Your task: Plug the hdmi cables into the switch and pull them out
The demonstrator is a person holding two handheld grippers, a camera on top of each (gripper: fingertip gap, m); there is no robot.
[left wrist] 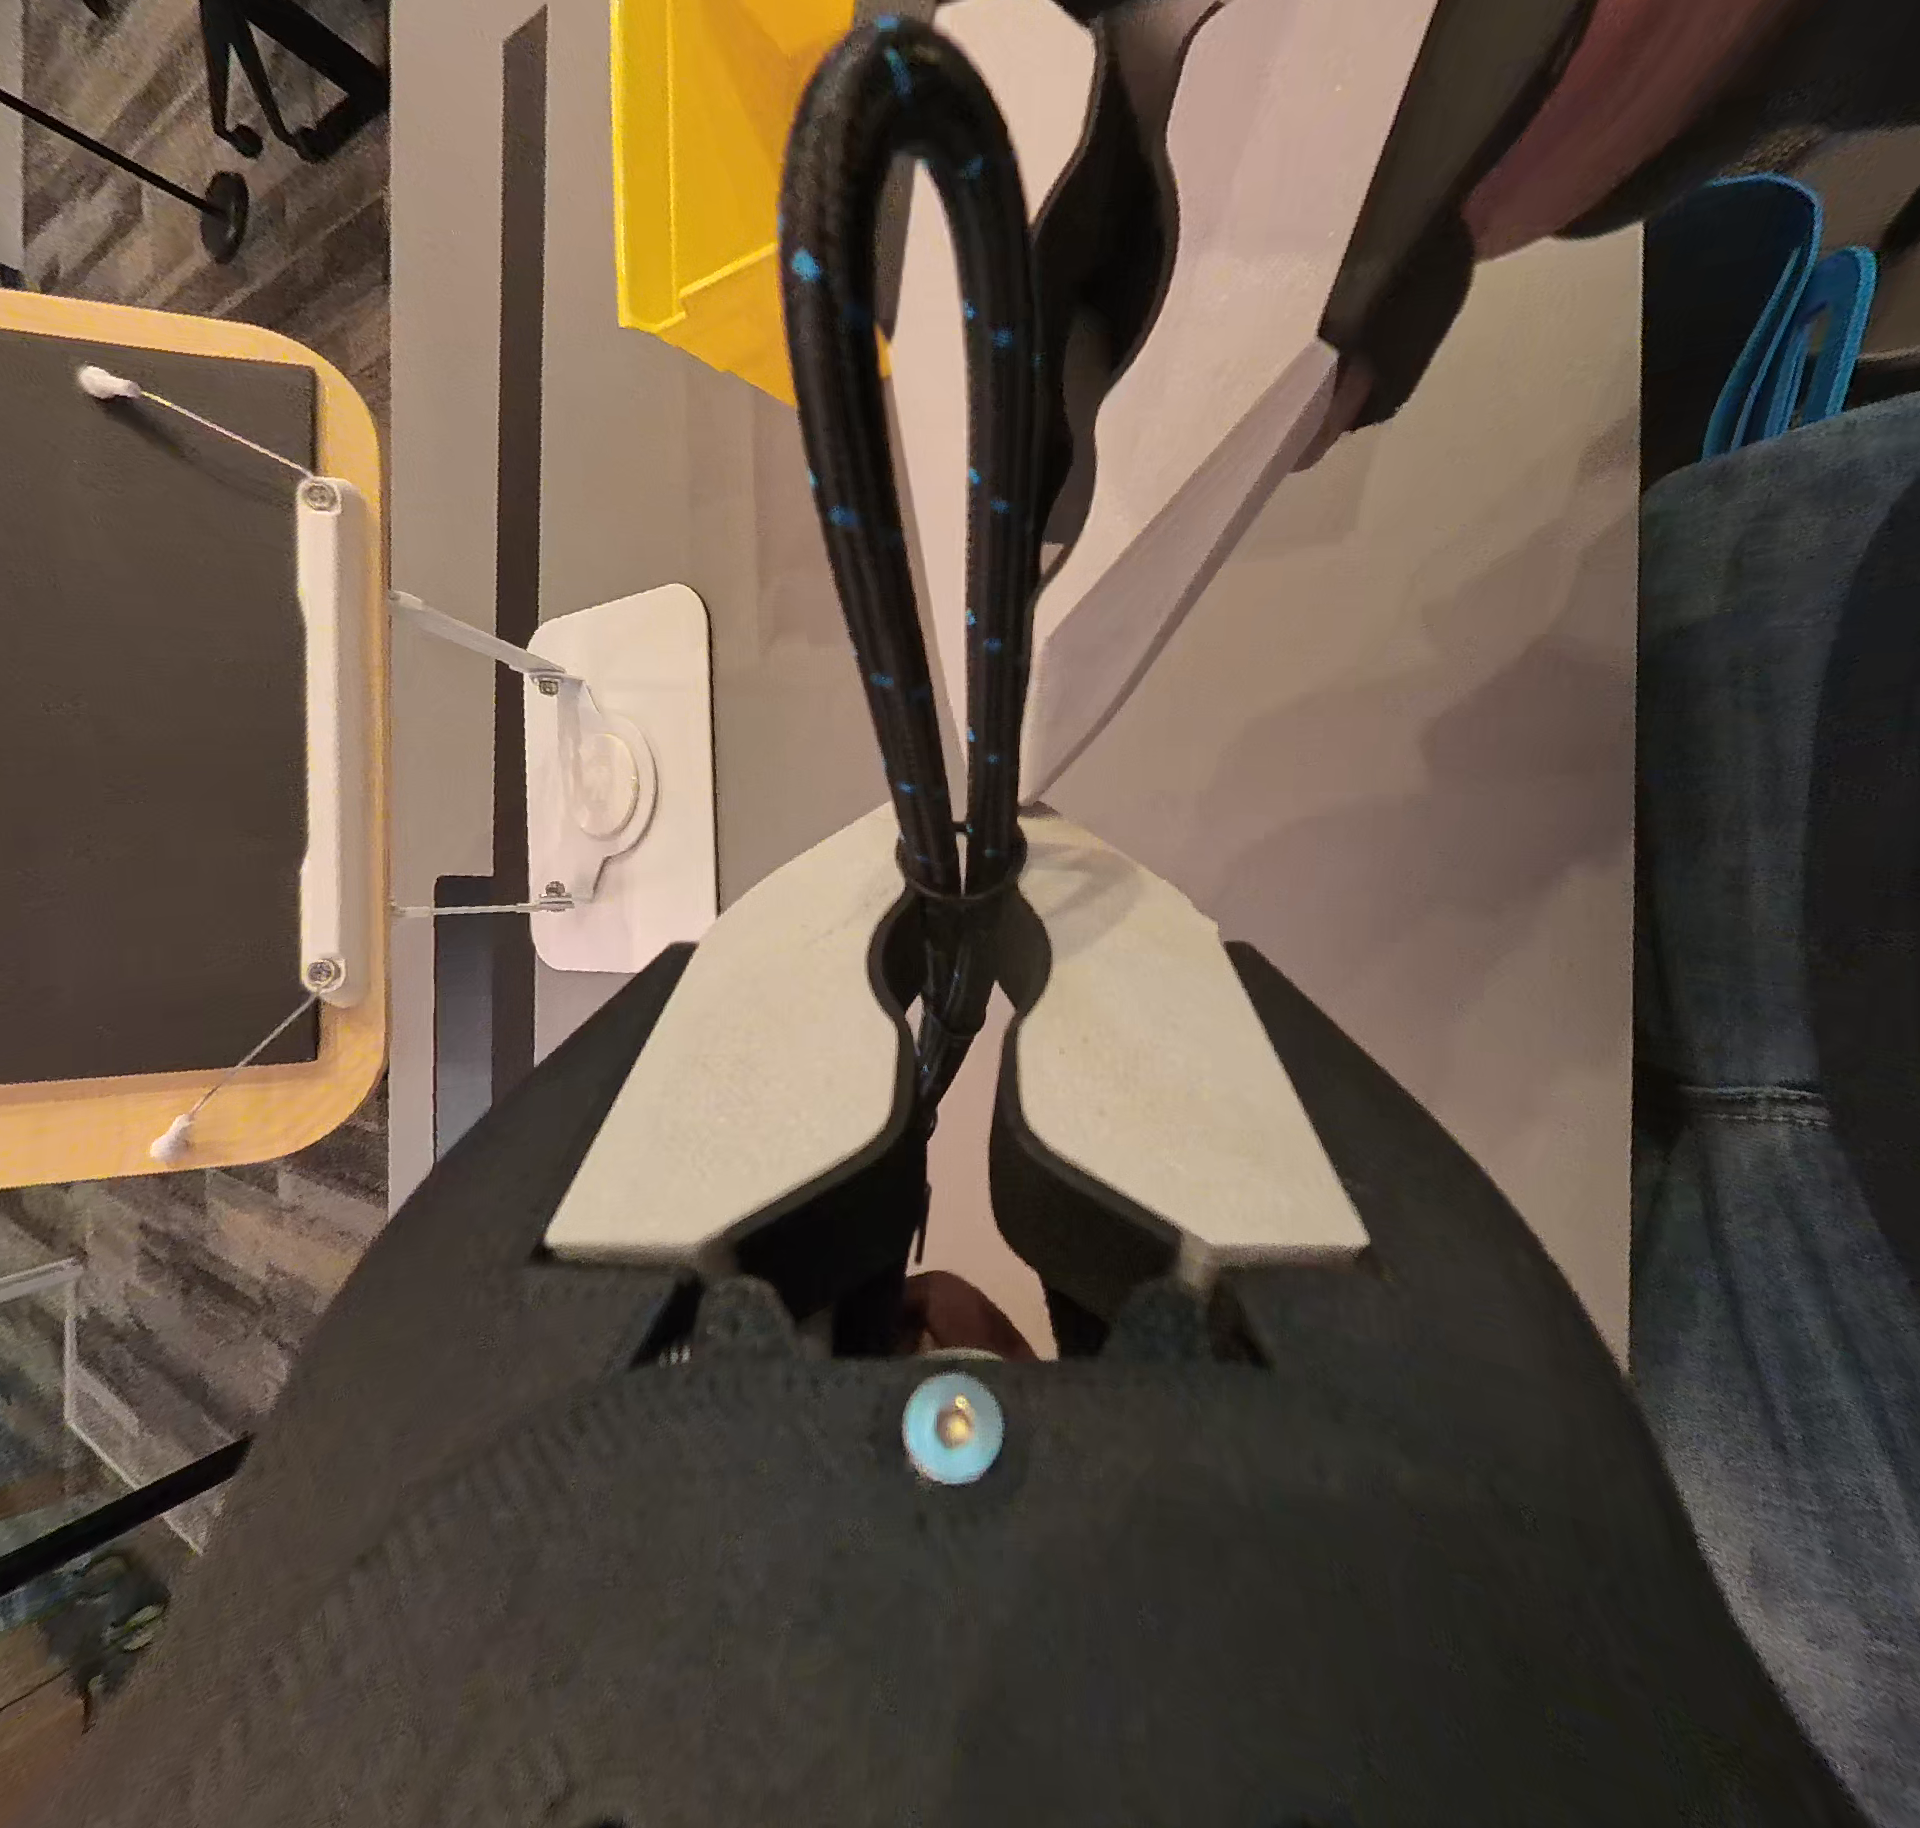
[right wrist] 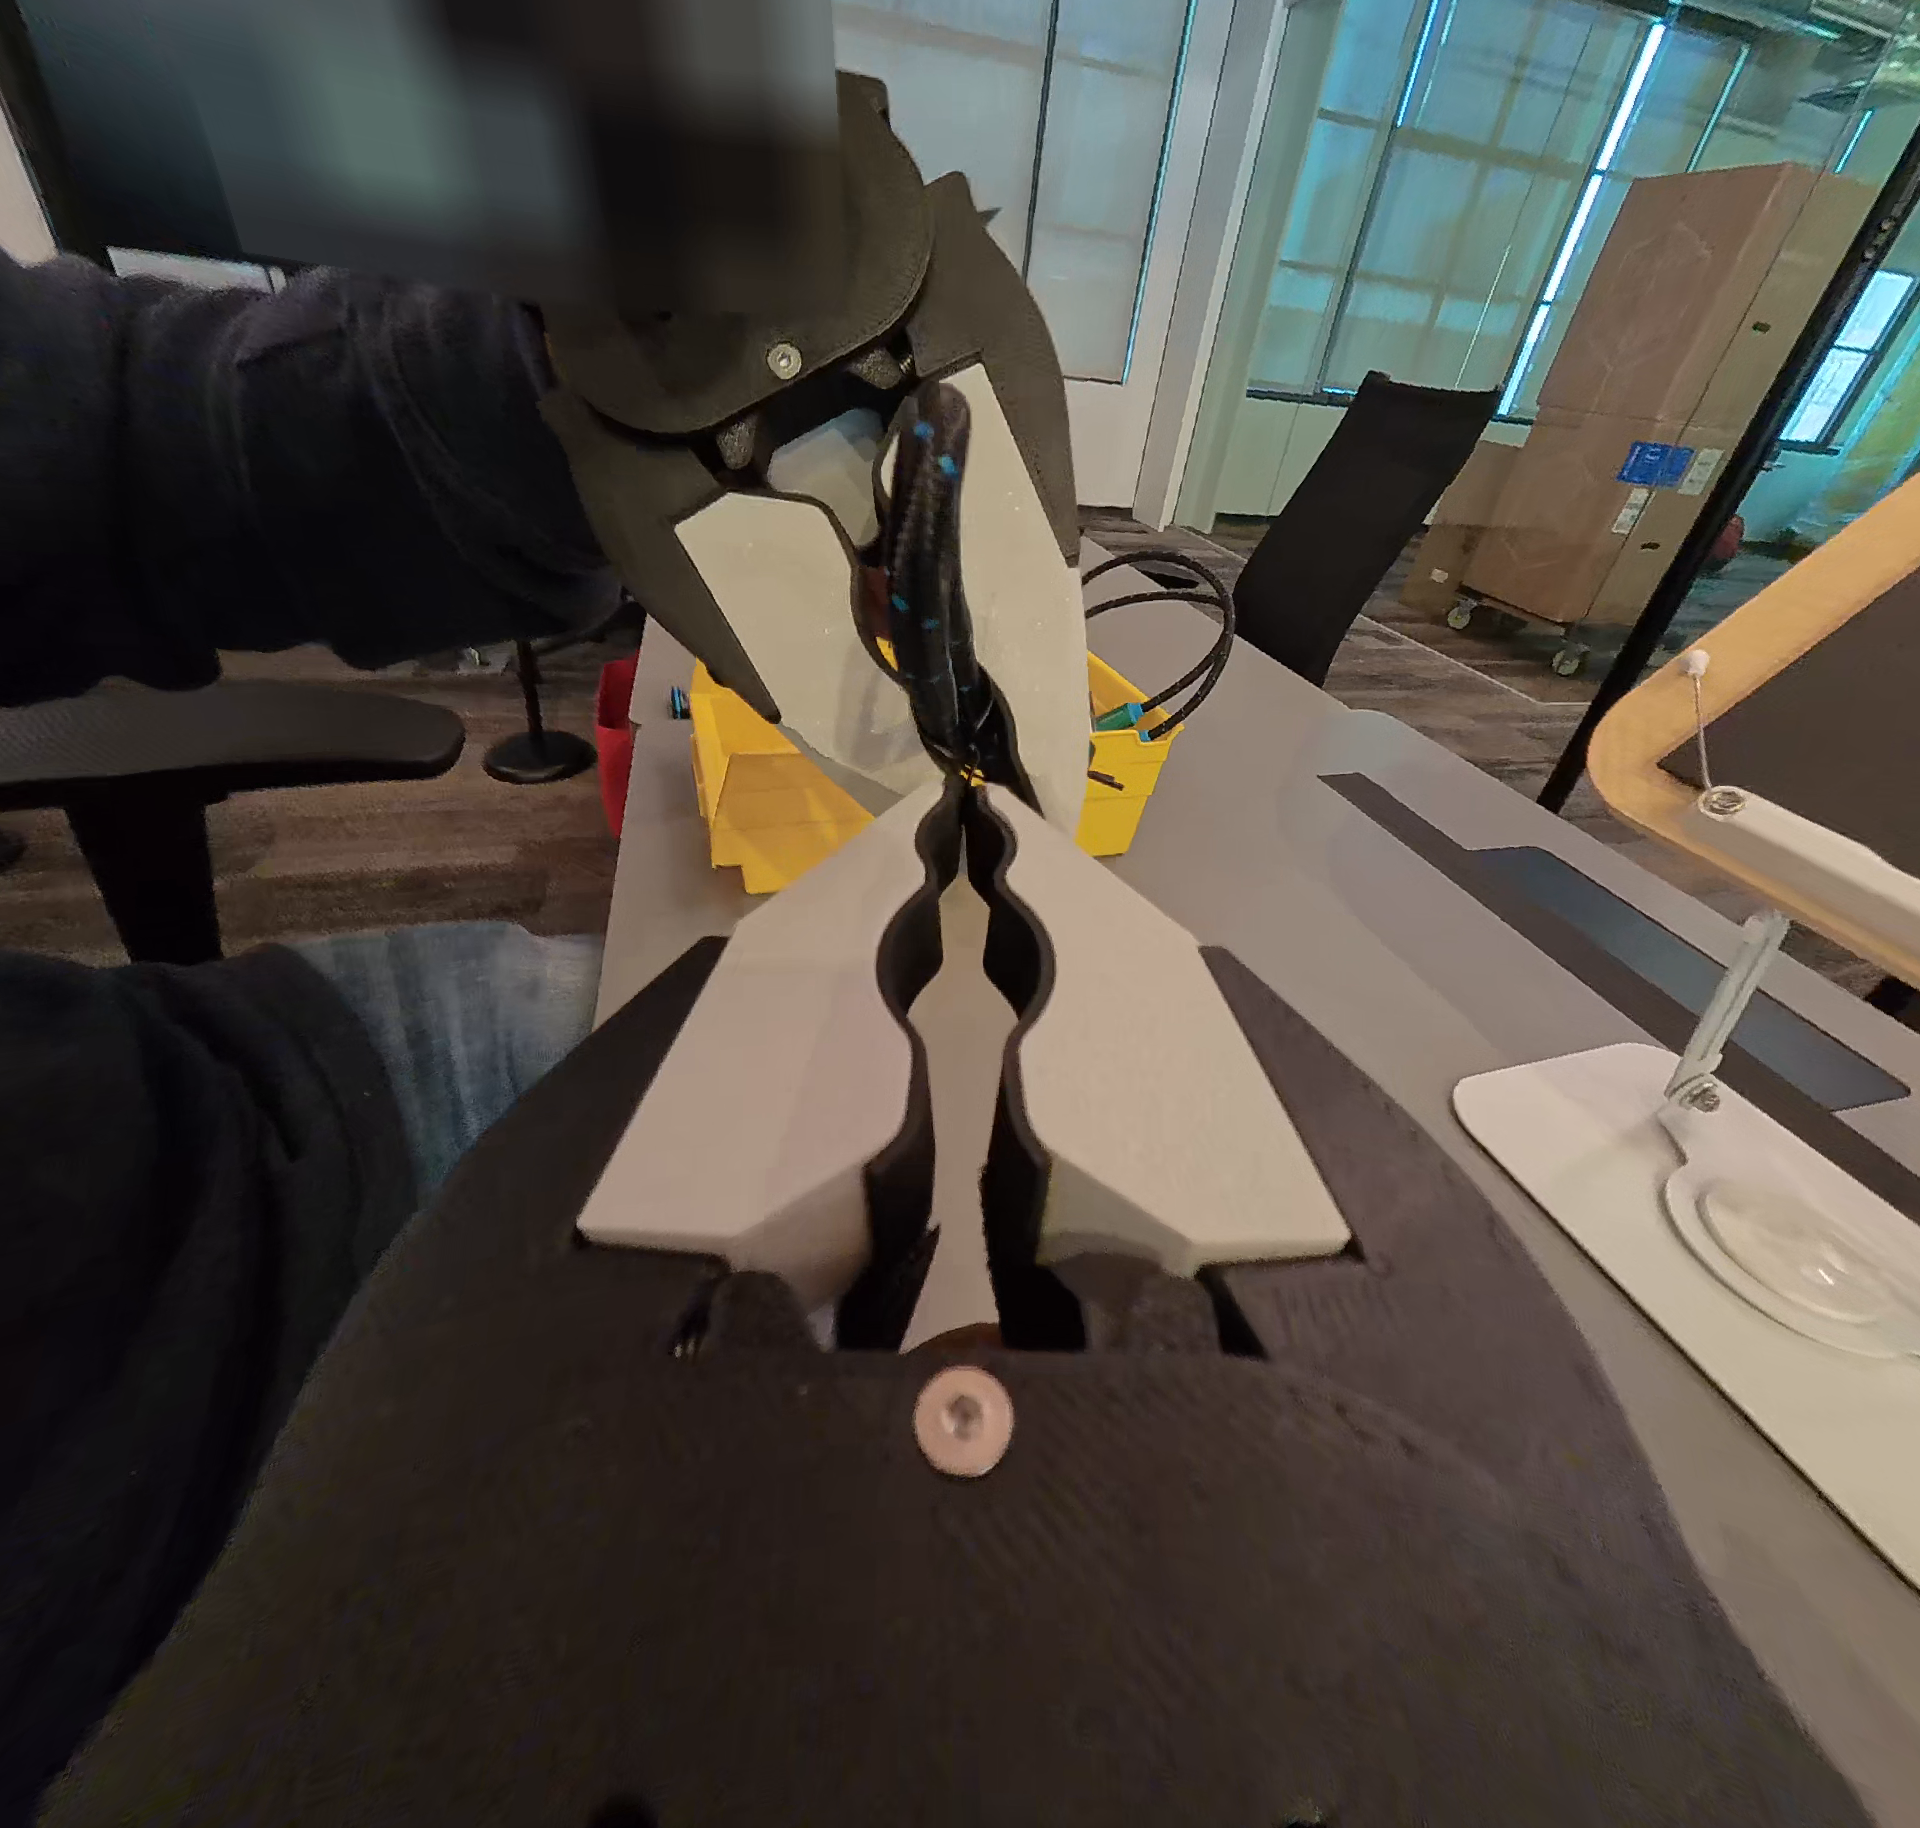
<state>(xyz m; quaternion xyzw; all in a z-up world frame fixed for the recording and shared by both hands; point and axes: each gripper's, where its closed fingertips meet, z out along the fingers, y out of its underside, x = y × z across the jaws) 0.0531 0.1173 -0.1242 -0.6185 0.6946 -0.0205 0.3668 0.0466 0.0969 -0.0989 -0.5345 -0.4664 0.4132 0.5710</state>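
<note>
A folded bundle of black braided HDMI cable (left wrist: 831, 490) with blue flecks is bound by a thin black tie (left wrist: 961, 859). My left gripper (left wrist: 966, 843) is shut on the bundle just below the tie, and the loop sticks out past its fingertips. In the right wrist view the left gripper (right wrist: 945, 739) points down with the bundle (right wrist: 935, 573) between its pads. My right gripper (right wrist: 961, 802) has its tips closed right at the tied end of the bundle, on the thin tie. One right finger (left wrist: 1174, 573) reaches in diagonally in the left wrist view. No switch is in view.
A yellow bin (right wrist: 769, 812) holding more cables stands on the grey table (right wrist: 1299, 843), with a red bin (right wrist: 615, 739) beside it. A wood-framed panel (left wrist: 156, 718) on a white stand base (right wrist: 1662, 1259) sits alongside. Office chairs (right wrist: 1351, 511) and a person's jeans-clad leg (left wrist: 1766, 947) are close. Both grippers' tips are close together, under 4 cm apart.
</note>
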